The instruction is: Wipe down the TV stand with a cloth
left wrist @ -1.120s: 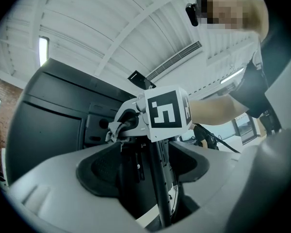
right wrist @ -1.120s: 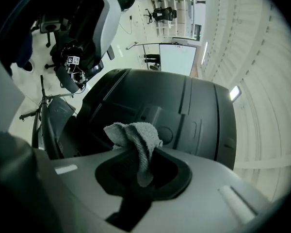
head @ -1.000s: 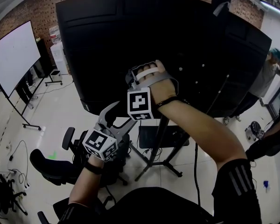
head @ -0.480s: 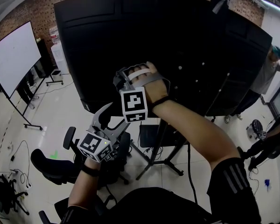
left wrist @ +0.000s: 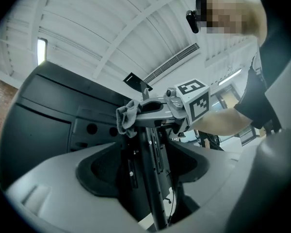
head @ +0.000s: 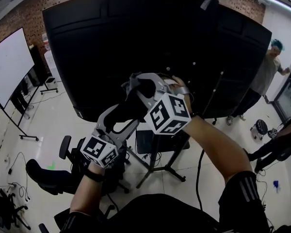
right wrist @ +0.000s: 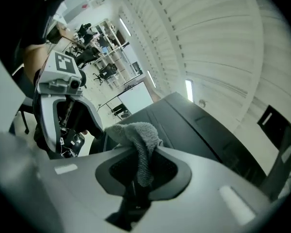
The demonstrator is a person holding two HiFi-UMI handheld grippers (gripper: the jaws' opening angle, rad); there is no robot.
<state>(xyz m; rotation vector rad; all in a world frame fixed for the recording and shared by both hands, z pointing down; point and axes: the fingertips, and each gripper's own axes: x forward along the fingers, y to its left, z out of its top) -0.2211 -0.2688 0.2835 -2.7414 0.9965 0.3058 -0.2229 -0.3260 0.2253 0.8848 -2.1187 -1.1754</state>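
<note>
The TV's black back panel (head: pixel 111 42) stands on a black stand with a pole (head: pixel 161 152) and splayed legs (head: pixel 177 176). My right gripper (head: pixel 133 89) is raised in front of the panel, shut on a grey cloth (right wrist: pixel 136 135) that hangs over its pads. From the left gripper view the cloth (left wrist: pixel 126 115) shows at that gripper's tip, beside the pole's top. My left gripper (head: pixel 119 118) is lower and to the left, pointing up, open and holding nothing. The pole (left wrist: pixel 153 188) runs up between its jaws, farther off.
A small dark shelf (head: pixel 157 142) sits on the stand. An office chair (head: pixel 48 174) is on the floor at lower left, a whiteboard (head: pixel 7 62) on a wheeled frame at far left. A person (head: pixel 269 67) stands at the right beside the TV.
My right gripper has turned and swung left and toward me, its marker cube now facing the head camera. The left gripper has stayed almost where it was.
</note>
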